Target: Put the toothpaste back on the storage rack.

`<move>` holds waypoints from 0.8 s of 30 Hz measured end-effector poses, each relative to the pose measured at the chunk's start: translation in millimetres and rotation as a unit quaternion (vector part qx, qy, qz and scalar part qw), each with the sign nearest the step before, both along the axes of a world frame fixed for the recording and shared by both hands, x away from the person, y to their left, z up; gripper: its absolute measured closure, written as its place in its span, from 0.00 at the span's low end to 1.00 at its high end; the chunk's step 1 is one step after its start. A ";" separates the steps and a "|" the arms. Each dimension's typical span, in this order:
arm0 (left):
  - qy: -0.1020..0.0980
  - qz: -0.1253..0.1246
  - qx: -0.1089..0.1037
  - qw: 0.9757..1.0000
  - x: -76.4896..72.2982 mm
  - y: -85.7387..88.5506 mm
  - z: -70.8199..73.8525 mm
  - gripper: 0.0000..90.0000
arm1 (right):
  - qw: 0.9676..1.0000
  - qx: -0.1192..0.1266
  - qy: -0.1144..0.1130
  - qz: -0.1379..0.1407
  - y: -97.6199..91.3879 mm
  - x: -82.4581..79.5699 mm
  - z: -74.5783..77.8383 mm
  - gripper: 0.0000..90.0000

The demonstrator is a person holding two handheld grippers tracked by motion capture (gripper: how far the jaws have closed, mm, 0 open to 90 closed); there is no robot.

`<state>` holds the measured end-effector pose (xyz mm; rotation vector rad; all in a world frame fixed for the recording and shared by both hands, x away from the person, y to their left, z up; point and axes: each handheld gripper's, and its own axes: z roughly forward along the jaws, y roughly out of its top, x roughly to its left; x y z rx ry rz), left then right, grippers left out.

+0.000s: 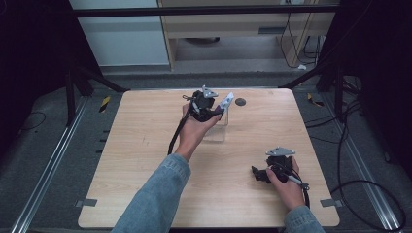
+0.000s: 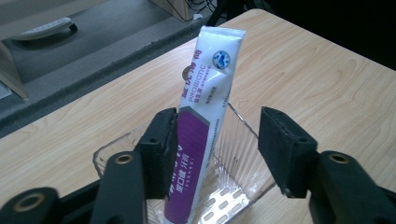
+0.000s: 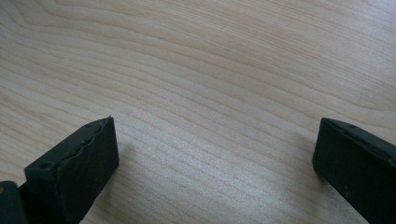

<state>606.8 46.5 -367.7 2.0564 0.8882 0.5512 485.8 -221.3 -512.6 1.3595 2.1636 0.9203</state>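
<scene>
High view looks down on the wooden table [image 1: 145,145]; both claw views face that table close up.

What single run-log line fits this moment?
left gripper: open, jaws either side of toothpaste tube | tube: leaning in clear container | right gripper: open, empty, over table

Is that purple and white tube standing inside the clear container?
Yes: the tube stands leaning in the clear container, its lower end inside.
</scene>
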 end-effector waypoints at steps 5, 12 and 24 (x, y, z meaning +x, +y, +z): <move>0.001 0.000 0.002 1.000 -7.0 -2.4 2.6 0.38 | 1.000 0.000 -0.001 0.002 -0.2 0.3 -0.1 0.01; 0.013 -0.008 -0.004 1.000 -18.9 -5.3 7.7 0.23 | 1.000 0.000 -0.001 0.003 -0.2 0.5 -0.2 0.01; 0.060 -0.059 -0.025 0.996 -31.0 -21.1 13.9 0.10 | 1.000 0.000 -0.001 0.003 -0.2 0.4 -0.2 0.01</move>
